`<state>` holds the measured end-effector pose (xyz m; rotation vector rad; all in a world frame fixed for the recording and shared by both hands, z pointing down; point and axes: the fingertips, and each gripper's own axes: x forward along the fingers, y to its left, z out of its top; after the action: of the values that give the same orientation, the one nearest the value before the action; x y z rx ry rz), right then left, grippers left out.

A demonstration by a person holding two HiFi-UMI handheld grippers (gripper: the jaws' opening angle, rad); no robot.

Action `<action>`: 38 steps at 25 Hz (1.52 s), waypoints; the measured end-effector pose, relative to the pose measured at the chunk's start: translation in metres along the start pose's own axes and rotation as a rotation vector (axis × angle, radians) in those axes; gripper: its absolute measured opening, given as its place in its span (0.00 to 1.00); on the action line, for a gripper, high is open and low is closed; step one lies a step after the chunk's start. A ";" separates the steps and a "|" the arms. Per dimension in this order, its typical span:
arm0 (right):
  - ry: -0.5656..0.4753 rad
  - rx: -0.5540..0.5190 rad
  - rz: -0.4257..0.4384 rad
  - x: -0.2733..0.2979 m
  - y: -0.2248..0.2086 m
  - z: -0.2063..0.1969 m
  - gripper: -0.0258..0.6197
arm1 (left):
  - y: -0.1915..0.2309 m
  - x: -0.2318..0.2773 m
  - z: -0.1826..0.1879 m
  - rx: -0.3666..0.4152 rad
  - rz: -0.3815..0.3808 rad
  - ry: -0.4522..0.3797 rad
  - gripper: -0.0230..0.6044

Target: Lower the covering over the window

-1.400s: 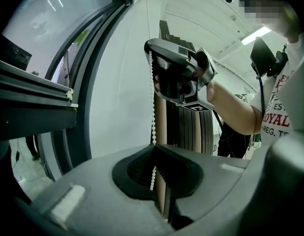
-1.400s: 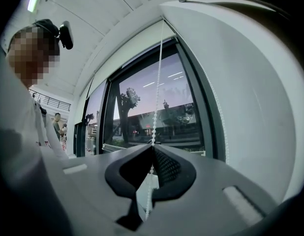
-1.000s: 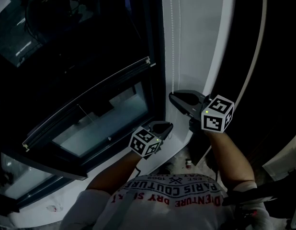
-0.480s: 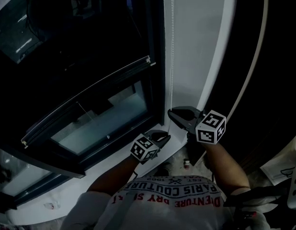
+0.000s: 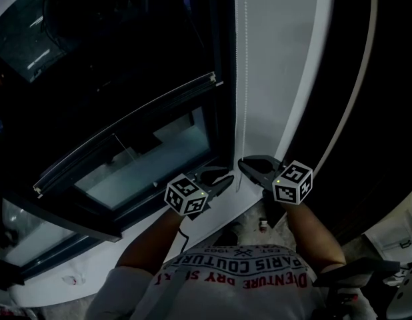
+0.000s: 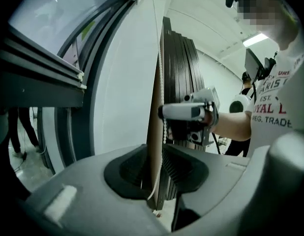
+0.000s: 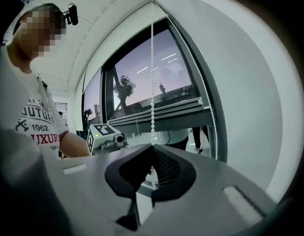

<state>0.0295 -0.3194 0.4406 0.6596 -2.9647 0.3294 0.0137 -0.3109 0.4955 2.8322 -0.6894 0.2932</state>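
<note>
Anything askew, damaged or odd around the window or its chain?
Nothing stands out. The bead chain hangs straight beside the window frame; the right tongs clamp it, and the left tongs have just been opening, with the chain loose between them.

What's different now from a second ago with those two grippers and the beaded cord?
The right gripper, shut on the bead chain, has pulled down. The left gripper has just been opening its jaws, letting go of the chain, which hangs between them. The blind's bottom bar looks unmoved.

Window frame (image 5: 223, 99) close left of bead cord (image 5: 243, 112), bare wall (image 5: 279, 79) right
</note>
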 end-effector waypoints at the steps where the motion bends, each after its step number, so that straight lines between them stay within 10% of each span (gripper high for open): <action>1: 0.001 -0.006 -0.002 0.000 0.000 0.000 0.05 | 0.001 -0.004 0.012 -0.001 -0.002 -0.024 0.20; 18: 0.020 -0.027 -0.007 -0.003 0.007 -0.003 0.05 | -0.023 -0.005 0.227 0.184 -0.118 -0.173 0.20; 38: 0.037 0.058 -0.031 -0.013 0.000 -0.039 0.05 | -0.024 0.013 0.212 0.112 -0.106 -0.128 0.07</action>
<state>0.0428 -0.3056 0.4765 0.6963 -2.9165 0.4222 0.0662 -0.3487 0.2921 3.0028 -0.5599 0.1385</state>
